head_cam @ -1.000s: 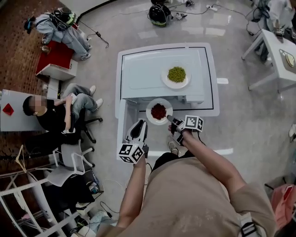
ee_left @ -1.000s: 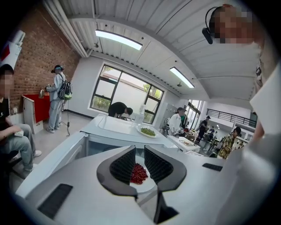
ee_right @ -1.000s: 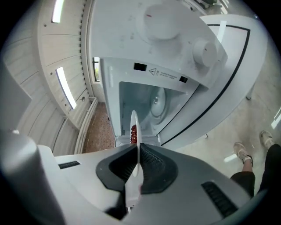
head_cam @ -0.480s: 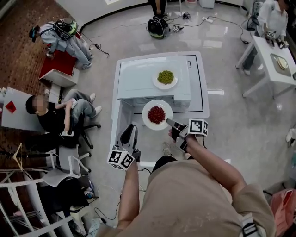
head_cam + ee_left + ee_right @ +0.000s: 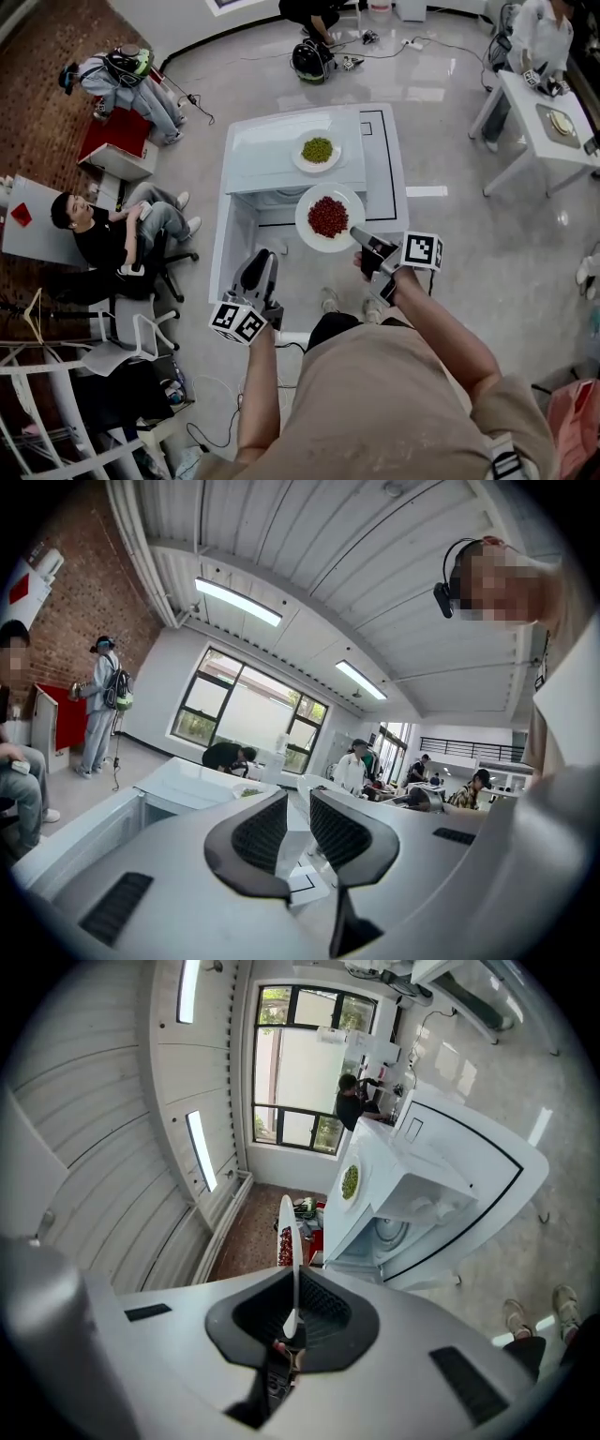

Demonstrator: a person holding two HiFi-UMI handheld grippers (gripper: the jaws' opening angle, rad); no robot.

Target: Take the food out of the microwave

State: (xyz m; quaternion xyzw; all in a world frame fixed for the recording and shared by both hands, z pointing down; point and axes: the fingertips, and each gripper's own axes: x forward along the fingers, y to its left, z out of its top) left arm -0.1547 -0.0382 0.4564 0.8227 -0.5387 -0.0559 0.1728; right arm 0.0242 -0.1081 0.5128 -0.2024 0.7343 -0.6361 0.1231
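A white plate of red food [image 5: 328,217] hangs in the air in front of the open white microwave [image 5: 281,155]. My right gripper [image 5: 359,234] is shut on its near rim. In the right gripper view this plate [image 5: 287,1237] shows edge-on, its rim pinched between the jaws of the right gripper [image 5: 292,1309], and the microwave [image 5: 412,1176] shows an empty cavity. A second plate with green peas [image 5: 317,150] rests on top of the microwave. My left gripper [image 5: 261,257] hovers to the lower left of the red plate; in its own view the left gripper [image 5: 297,803] stands slightly open and empty.
The microwave stands on a white table [image 5: 389,169]. A person sits on an office chair [image 5: 103,239] at the left. More white tables [image 5: 539,103] stand at the right. A dark helmet [image 5: 309,58] and cables lie on the floor behind.
The right gripper has lifted the red plate up and away from the microwave's opening. The left gripper has risen and drawn back toward me.
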